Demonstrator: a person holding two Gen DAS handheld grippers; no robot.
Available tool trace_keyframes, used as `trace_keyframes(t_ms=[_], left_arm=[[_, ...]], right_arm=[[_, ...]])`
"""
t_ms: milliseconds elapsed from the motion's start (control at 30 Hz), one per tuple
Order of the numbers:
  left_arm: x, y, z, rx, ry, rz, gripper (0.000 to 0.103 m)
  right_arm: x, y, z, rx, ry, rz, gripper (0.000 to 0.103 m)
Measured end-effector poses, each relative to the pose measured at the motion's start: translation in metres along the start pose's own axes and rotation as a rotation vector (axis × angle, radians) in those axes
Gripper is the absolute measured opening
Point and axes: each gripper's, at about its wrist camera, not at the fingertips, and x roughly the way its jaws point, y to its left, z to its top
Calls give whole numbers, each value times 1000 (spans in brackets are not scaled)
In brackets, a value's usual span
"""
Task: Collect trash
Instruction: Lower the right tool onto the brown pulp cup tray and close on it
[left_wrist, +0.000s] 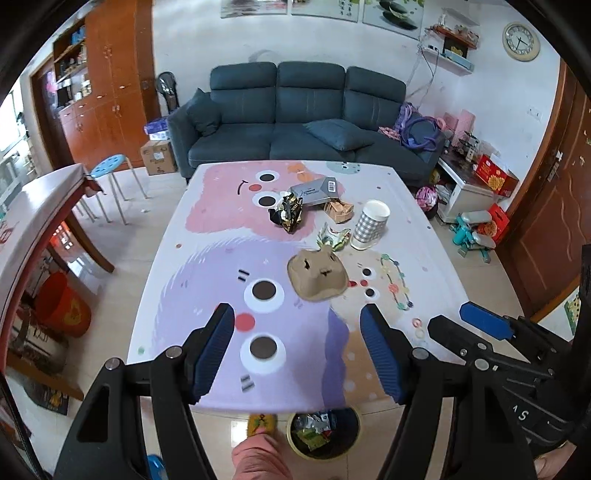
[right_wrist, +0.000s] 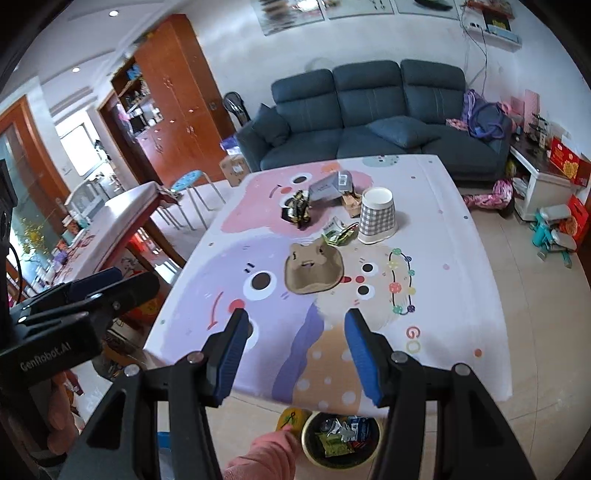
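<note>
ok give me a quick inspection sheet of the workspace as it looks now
Surface: table with cartoon-print cloth.
Job's things: brown egg carton piece, checked paper cup upside down, green wrapper, black-gold wrapper, grey box, crumpled tan paper; bin on floor, already holding trash.
Clutter: nothing seen.
Grippers: left gripper open, empty; right gripper open, empty.
Cables: wires on the wall by the shelf.
Surroundings: sofa, blue stool.
</note>
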Motion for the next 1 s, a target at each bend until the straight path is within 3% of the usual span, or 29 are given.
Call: trace_keyframes(t_ms=[233,300,533,667,933,1000], left_arm=[[98,39,49,92,118,-74,69],[120,52,57,104,149,-86,69],[209,90,77,134,295,-126,69],[237,97,86,157,323,-142,69],[270,91,107,185,360,-189,69],[275,87,113,198,358,-198,69]], right_arm=[[88,1,39,68,89,-57,58],[122,4,49,71,140,-81,65],[204,14,60,68,242,-142,65],[235,19,63,3,273,-181,76],[266,12,63,-20,376,-239,76],[265,7,61,5,386,-226,69]])
